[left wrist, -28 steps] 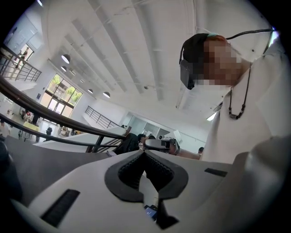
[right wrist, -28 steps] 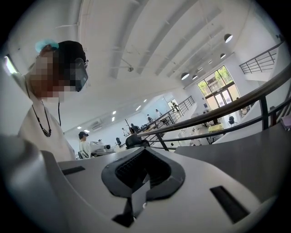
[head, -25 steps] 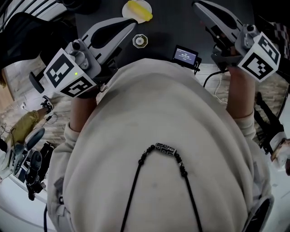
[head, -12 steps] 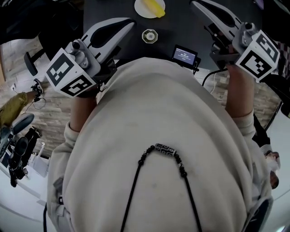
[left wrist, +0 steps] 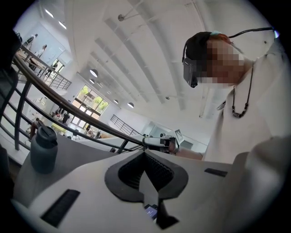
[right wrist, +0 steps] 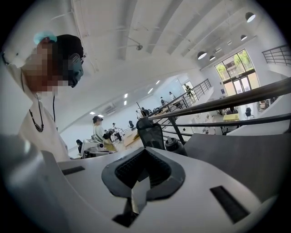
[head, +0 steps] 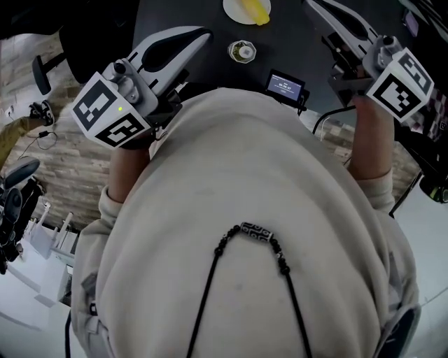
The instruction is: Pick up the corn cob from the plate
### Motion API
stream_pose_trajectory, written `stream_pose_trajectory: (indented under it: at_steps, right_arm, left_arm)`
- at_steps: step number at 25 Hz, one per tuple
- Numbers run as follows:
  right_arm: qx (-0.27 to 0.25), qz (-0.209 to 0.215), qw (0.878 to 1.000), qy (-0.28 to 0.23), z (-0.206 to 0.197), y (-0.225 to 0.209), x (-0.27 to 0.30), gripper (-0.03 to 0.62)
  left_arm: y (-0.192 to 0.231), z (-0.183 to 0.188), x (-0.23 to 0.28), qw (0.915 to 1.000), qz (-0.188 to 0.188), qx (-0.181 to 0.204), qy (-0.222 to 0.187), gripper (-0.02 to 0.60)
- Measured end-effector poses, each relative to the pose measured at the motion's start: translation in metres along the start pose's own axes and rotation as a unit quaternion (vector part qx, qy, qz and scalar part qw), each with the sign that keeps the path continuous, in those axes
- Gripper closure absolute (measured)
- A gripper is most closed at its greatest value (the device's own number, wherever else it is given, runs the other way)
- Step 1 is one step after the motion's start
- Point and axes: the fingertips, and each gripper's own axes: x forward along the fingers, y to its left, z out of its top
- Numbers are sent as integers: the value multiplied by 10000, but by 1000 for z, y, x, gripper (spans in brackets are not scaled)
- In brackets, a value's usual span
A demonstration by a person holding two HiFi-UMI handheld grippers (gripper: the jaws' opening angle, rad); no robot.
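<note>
The yellow corn cob [head: 253, 8] lies on a white plate [head: 234, 8] at the far edge of the dark table [head: 301, 49], half cut off by the top of the head view. My left gripper [head: 201, 33] is held level over the table's near edge, left of the plate and short of it. Its jaws are shut with nothing between them [left wrist: 145, 152]. My right gripper [head: 313, 4] reaches out to the right of the plate, also shut and empty [right wrist: 144, 151]. Both gripper views look along the tabletop and show no corn.
A small round dish [head: 241, 50] sits between the plate and me. A small device with a lit screen [head: 285, 85] lies at the table's near edge. A dark bottle [left wrist: 44, 149] stands on the table, and a mesh chair [right wrist: 150, 132] and railing lie beyond it.
In the head view the plate, the corn and the round dish have slid right and up toward the top edge. Both grippers stay shut and hold much the same place in the frame.
</note>
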Motion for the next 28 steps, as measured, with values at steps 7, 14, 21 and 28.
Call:
stream_pose_trajectory:
  at_steps: [7,14,21,28]
  right_arm:
    - [-92,68,9997,236,4,-5,13,579]
    - [-48,-38,9990,442,-15,-29,22,579]
    - [86,-222,9972,713,-33,-64,43,578]
    - [275,-508,9926,1068,-58,-98,69,577]
  left_arm:
    - [-4,0,-7,9997,195,-113,-104,581]
    - [-1,-11,-13,9985,437,-255,-222,581]
    - [3,-16,-21,9971,630,-317,-289,581]
    - [10,-23,-29,9964,794,-221,-177,581]
